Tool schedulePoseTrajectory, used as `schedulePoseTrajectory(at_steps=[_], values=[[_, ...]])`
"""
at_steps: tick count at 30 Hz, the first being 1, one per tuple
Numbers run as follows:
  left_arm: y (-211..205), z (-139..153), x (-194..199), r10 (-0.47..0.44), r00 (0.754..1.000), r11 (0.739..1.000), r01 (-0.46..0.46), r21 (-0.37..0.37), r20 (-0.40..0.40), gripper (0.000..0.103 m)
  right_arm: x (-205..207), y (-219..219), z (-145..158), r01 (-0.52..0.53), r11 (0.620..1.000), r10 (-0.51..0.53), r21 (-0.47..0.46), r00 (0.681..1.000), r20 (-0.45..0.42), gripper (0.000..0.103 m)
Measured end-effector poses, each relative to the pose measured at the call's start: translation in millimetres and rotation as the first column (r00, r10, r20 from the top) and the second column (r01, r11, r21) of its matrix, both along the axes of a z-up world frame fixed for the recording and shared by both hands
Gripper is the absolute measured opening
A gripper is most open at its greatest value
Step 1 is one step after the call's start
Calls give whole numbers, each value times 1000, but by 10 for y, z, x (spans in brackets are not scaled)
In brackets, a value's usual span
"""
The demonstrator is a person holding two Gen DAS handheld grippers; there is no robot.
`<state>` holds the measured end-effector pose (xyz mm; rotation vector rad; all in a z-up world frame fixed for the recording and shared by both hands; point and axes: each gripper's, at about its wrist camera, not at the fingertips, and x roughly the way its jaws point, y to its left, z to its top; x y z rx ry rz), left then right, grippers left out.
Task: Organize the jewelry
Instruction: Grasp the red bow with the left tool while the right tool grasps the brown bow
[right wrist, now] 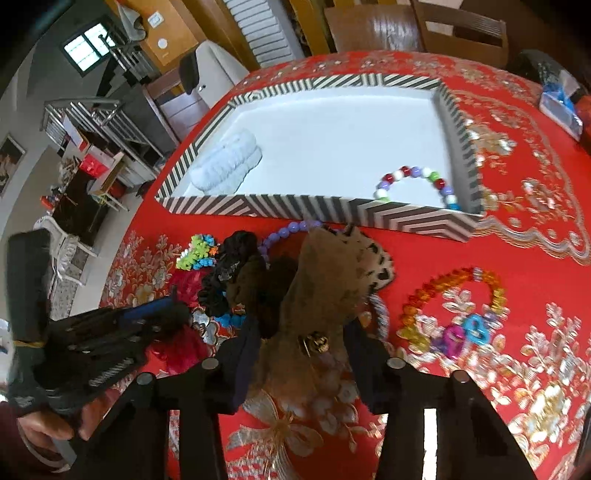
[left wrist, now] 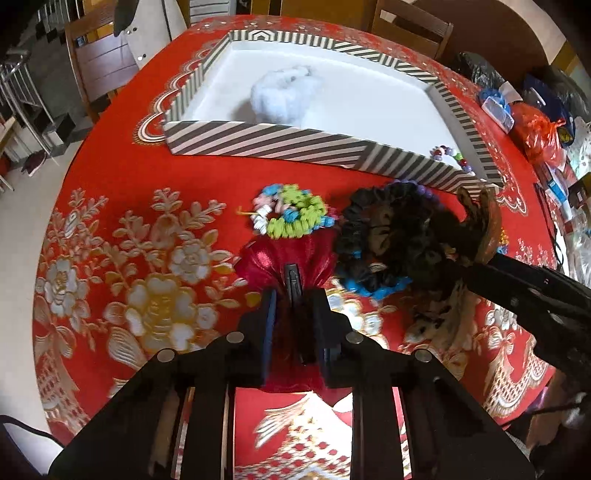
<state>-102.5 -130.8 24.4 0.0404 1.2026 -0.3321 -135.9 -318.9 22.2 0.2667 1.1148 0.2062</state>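
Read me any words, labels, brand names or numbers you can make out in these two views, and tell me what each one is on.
None can be read.
Striped box: pattern only, no lettering.
Red tablecloth: floral embroidery, no words.
Blue packets and boxes at the table's edge: any print too small and blurred.
Wall plate in the background: too small to tell.

Red flowery tablecloth [left wrist: 122, 192], wooden chairs [right wrist: 373, 27] behind, orange plastic bag [left wrist: 537, 129] at the side, metal rack [right wrist: 96, 110] far off

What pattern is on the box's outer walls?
Black-and-white stripes on the box, clearest in the right wrist view.
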Motion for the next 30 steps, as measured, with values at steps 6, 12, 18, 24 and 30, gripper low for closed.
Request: schedulePoseTrajectory(at_steps=[6, 12, 18, 24, 30], values=[[271, 100, 27, 35, 999, 999, -35, -29, -9, 14, -64, -96, 23, 12, 999, -12, 33, 1000, 12, 28], [342, 315, -82, 23, 999, 998, -21, -54, 31, 14, -254, -268, 235, 28, 999, -29, 37, 999, 44, 28], [301, 554, -238, -16, 998, 996, 22, -84, 63, 14, -469, -439, 546, 47, 993, -58, 107, 993, 107, 27], [212, 701, -307, -20, 994, 996, 29, -82, 105, 14, -518, -441, 631, 20, 999, -26, 50, 992, 122, 16], [176, 825, -388, -33, 989, 995, 45, -83, 141, 14, -614, -567, 497, 91, 995, -94, 51, 993, 68, 30]])
